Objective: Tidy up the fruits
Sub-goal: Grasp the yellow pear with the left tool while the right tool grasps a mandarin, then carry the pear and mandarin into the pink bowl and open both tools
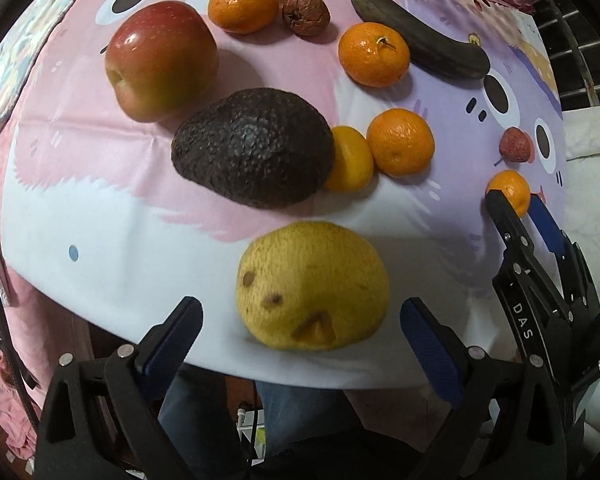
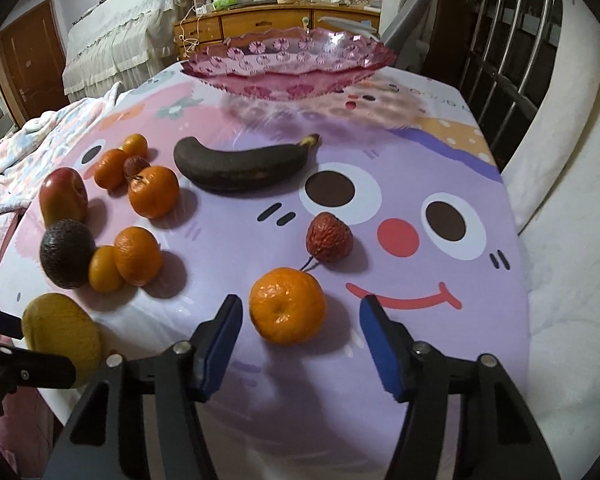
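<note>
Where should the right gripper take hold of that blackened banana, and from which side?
Grip the banana around its thick middle, coming from above with the jaws closing across its short width. It lies flat on the cloth, long axis left to right, stem toward the pink bowl. Its sides are clear; the nearest tangerine sits off its blunt end.

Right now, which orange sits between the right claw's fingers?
The lone orange just below the lychee, flanked by the open right claw; the others cluster far left.
</note>
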Tool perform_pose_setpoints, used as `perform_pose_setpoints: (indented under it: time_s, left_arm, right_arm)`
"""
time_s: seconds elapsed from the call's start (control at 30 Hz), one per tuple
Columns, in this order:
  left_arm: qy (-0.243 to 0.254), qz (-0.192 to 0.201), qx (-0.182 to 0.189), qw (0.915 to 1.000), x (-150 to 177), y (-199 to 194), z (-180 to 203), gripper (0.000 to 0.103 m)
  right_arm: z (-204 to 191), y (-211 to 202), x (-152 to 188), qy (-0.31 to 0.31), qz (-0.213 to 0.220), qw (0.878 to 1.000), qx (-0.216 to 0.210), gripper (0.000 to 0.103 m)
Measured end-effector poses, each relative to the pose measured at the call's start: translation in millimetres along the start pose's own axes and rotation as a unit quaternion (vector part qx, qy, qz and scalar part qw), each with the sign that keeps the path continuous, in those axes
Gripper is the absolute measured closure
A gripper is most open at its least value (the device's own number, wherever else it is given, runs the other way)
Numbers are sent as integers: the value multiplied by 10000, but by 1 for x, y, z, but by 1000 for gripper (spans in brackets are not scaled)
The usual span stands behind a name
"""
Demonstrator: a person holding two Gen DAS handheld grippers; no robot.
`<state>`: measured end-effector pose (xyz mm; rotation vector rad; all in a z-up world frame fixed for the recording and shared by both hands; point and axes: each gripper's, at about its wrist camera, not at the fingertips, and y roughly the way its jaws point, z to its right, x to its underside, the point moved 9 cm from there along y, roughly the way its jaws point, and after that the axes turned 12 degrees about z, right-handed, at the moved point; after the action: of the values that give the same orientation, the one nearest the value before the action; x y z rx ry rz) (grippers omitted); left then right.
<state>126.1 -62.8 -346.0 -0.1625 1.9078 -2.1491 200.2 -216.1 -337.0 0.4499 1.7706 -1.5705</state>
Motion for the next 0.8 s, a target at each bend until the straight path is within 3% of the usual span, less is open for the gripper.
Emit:
perform_pose_setpoints:
  time_s: [0.07,0.3,0.6,0.8]
  left_arm:
    - [-27,24,22,10000,-2,2,0,5]
    - [-209,-123,382,9990,-3,9,-2,28]
    - [-271,-452,550,9971,-1,14,-5,29]
    - [175,-566,779,9952,-5,-12,-7,29]
  right_arm:
    - [-1,4,1,-8,-37,10000,6,48]
    - [-9,9,4,24,-174,9998,-90,62]
    - [-7,9,4,428,-584,9973,105,63]
    - [-12,-3,-9,755,-740,9943,148,63]
